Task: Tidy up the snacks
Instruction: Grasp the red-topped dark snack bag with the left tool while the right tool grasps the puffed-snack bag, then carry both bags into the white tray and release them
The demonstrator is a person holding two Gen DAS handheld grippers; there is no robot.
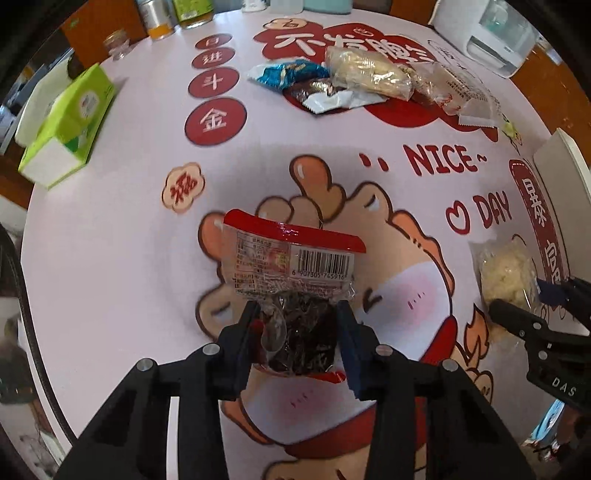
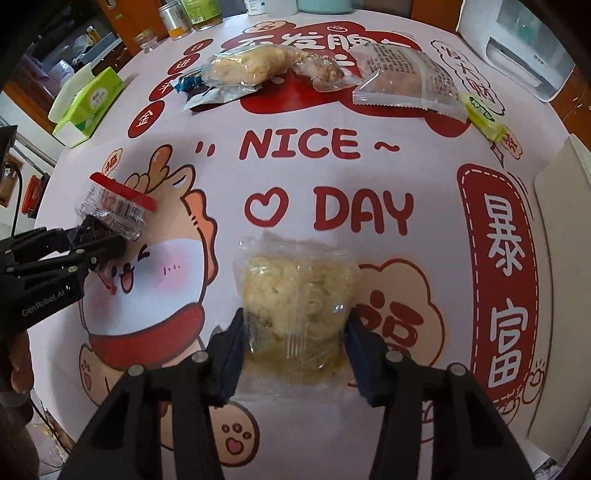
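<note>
A clear packet with a red top edge, a barcode and dark contents [image 1: 291, 258] sits between the pads of my left gripper [image 1: 297, 314], which is shut on its lower half just above the printed tablecloth [image 1: 122, 229]. From the right wrist view that same packet [image 2: 114, 203] and left gripper [image 2: 99, 236] show at the left. My right gripper [image 2: 295, 325] is shut on a clear bag of pale yellow snack [image 2: 299, 288], with one pad pressing each side. From the left wrist view, this bag [image 1: 506, 269] and the right gripper [image 1: 532, 301] appear at the right edge.
A heap of several wrapped snacks [image 2: 295, 70] lies at the back of the table, with a small green packet [image 2: 484, 118] to its right. A green tissue box [image 2: 92, 103] stands at the left. There are jars [image 2: 177, 18] at the back, a white appliance [image 2: 517, 40] at the back right and a pale board [image 2: 561, 221] on the right.
</note>
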